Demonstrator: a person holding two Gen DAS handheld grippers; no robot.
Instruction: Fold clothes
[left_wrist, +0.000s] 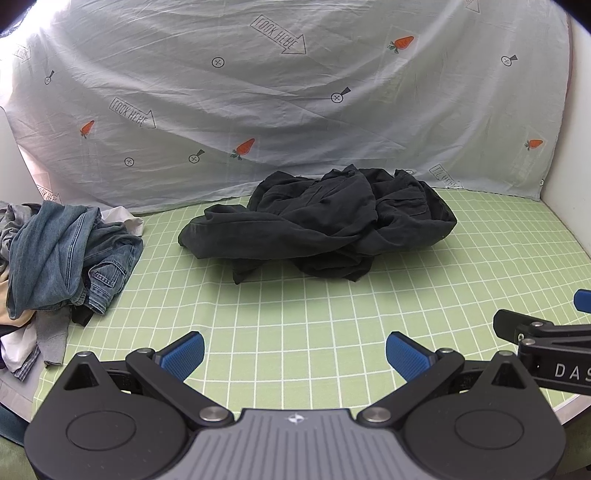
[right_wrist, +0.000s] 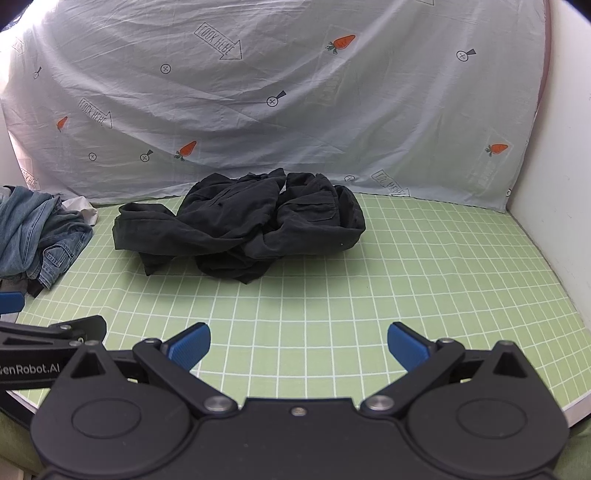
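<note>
Left wrist view shows the black garment (left_wrist: 317, 221) crumpled mid-mat on the green grid mat (left_wrist: 332, 314), well apart from the left gripper (left_wrist: 295, 354), whose jaws stand apart and empty. The right gripper (right_wrist: 299, 347) is likewise spread, holding nothing. The fabric appears soft, light and limp; grasp a free outer edge, probably the near-left flap, not the bunched centre.

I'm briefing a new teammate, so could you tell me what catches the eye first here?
A crumpled black garment sits mid-mat on the green grid mat. A heap of denim clothes lies at the mat's left edge, and a carrot-print sheet hangs behind. Both hand-held grippers, left and right, are open and empty.
</note>
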